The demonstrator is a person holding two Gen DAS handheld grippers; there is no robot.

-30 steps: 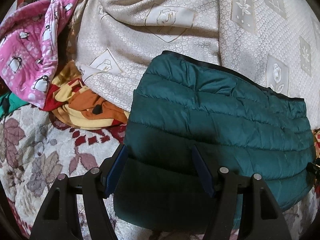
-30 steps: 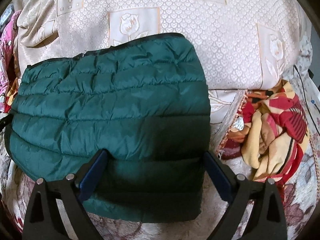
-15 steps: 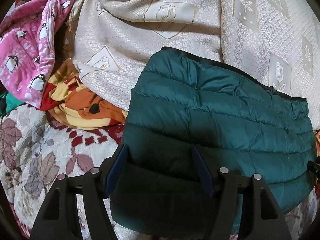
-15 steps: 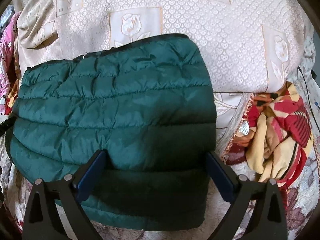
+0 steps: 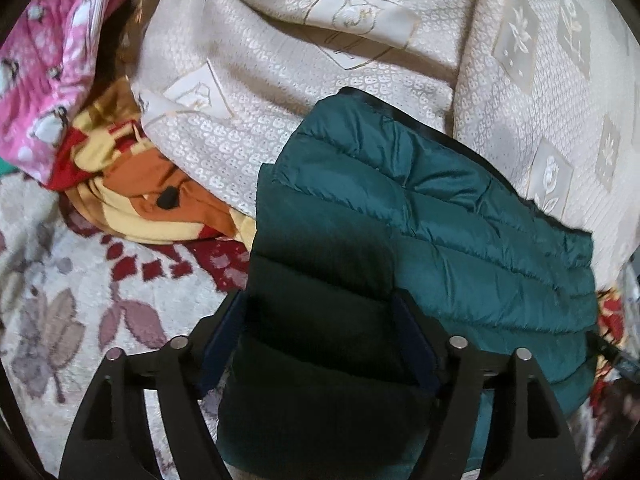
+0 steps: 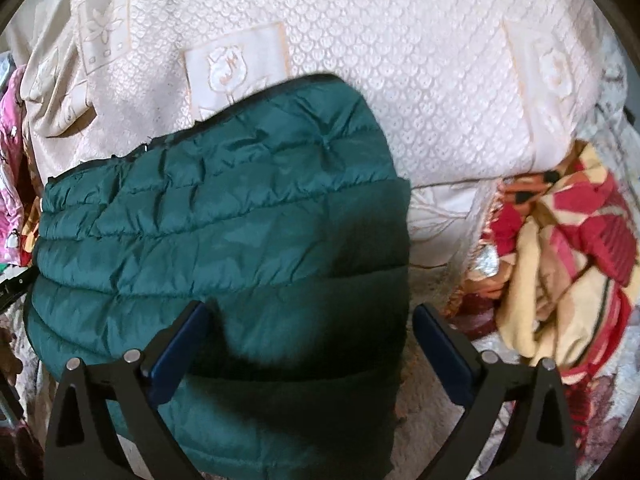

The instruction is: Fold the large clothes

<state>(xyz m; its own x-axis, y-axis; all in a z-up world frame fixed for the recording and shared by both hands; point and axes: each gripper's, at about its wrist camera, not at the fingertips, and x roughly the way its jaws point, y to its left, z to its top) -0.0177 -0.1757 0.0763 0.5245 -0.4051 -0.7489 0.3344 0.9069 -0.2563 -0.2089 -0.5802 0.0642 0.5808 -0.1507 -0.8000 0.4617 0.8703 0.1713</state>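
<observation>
While the folded green jacket (image 5: 460,216) lies on the flowered bedspread (image 5: 80,280) against the cream cloth (image 5: 280,80), left gripper (image 5: 320,336) straddles its near end, jaws just opened wider, pads apparently off it. Right gripper (image 6: 312,340) wide open over its right edge, nothing gripped.

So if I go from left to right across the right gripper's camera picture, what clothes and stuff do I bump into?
Pink penguin fabric at the edge → green puffer jacket → red and yellow patterned cloth.
</observation>
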